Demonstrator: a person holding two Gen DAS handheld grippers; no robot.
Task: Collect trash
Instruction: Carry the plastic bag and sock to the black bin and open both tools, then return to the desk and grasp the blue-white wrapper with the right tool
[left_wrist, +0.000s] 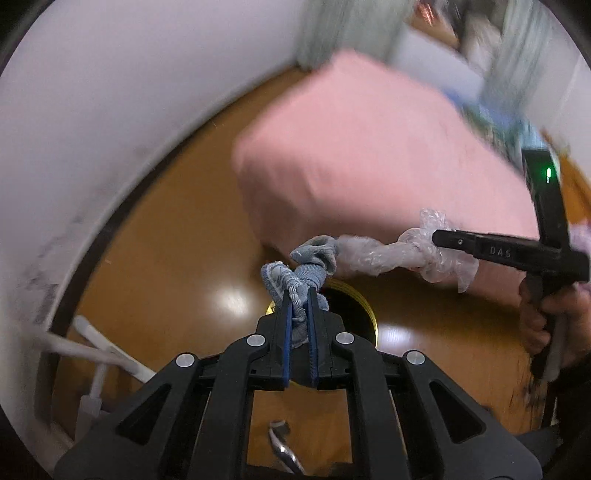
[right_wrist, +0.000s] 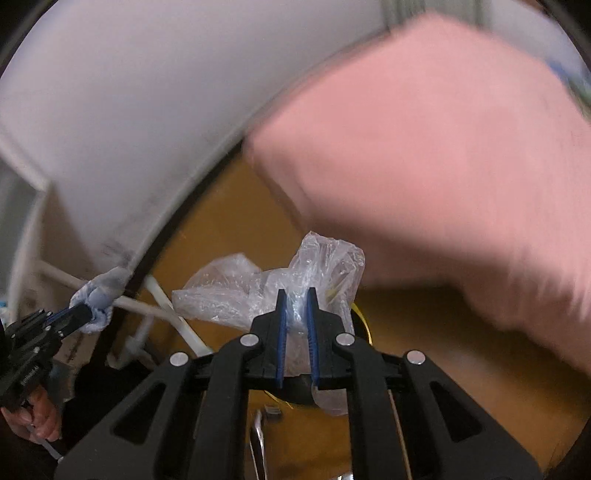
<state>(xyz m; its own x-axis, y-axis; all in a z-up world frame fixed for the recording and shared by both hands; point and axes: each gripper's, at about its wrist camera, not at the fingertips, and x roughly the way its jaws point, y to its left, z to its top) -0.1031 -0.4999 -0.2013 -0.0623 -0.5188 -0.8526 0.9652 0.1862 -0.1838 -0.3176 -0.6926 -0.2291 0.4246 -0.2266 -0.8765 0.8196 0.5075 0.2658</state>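
Note:
My left gripper (left_wrist: 298, 295) is shut on a twisted grey-blue end of the trash bag's mouth (left_wrist: 306, 275). My right gripper (right_wrist: 295, 299) is shut on the other, clear crinkled end of the plastic bag (right_wrist: 258, 288). In the left wrist view the right gripper (left_wrist: 439, 238) comes in from the right, holding the clear twisted strip (left_wrist: 388, 253), which joins the grey end in a knot-like twist. The large pink trash bag (left_wrist: 369, 155) hangs blurred behind the twist. In the right wrist view the left gripper (right_wrist: 83, 312) sits at the far left, holding the grey end (right_wrist: 99, 295).
A brown wooden floor (left_wrist: 177, 258) lies below. A round dark opening with a yellow rim (left_wrist: 354, 302) sits under the grippers. A white wall (left_wrist: 110, 110) runs along the left, with white pipes (left_wrist: 92, 350) at its base. A metal tool (left_wrist: 284, 450) lies on the floor.

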